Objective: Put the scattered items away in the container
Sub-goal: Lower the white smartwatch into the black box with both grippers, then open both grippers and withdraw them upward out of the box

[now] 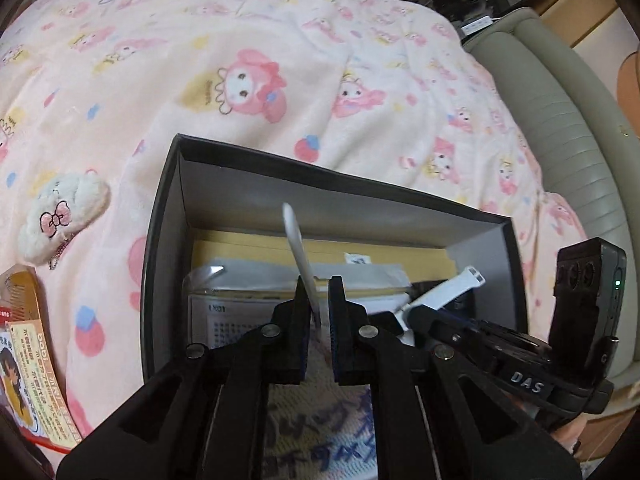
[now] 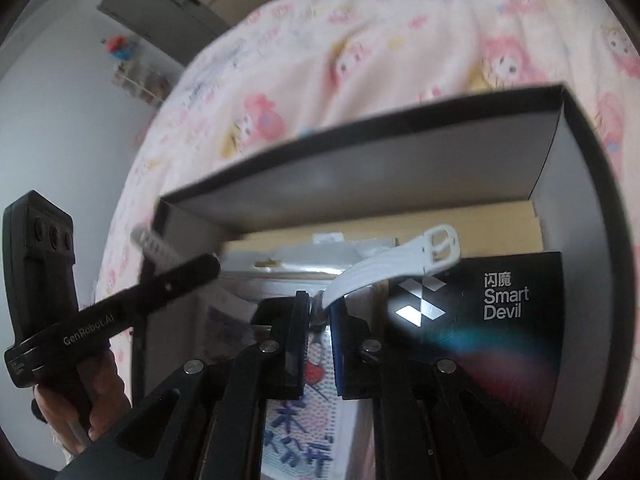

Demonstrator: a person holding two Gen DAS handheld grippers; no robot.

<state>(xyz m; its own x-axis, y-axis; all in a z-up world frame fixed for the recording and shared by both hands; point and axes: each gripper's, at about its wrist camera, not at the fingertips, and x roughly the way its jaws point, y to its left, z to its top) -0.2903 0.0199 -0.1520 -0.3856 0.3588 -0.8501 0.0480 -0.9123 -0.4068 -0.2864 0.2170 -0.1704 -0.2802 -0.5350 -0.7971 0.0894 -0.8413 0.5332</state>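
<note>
The bed's pink cartoon-print blanket [image 1: 280, 80] carries the open dark box [image 1: 168, 208], and both grippers hang just above it, tilted down into its mouth. Inside lie a tan envelope [image 1: 256, 244], a clear-sleeved printed sheet [image 1: 224, 316] and a black "Smart Devil" package [image 2: 492, 320], so the floor of the box is already layered.

The white strap [image 2: 384, 264] is carried between the 2 tools. The left gripper [image 1: 318, 312] is clenched on 1 end — the tapered tip stands up past its fingers — and the right gripper [image 2: 318, 308] holds the other end in a narrow bite, its jaws barely parted, with the buckle end reaching out over the black package.

To do this step well, I judge both ends should come down together until the strap lies on the contents, and only then be let go; freeing 1 end early would likely let it swing and drape over the box wall.

The strap's long axis runs roughly side to side across the box, buckle toward the right wall, tapered tip rising toward the far-left corner.

Still outside, left of the box: a white plush pouch [image 1: 64, 208] and a carded comb [image 1: 28, 344].
</note>
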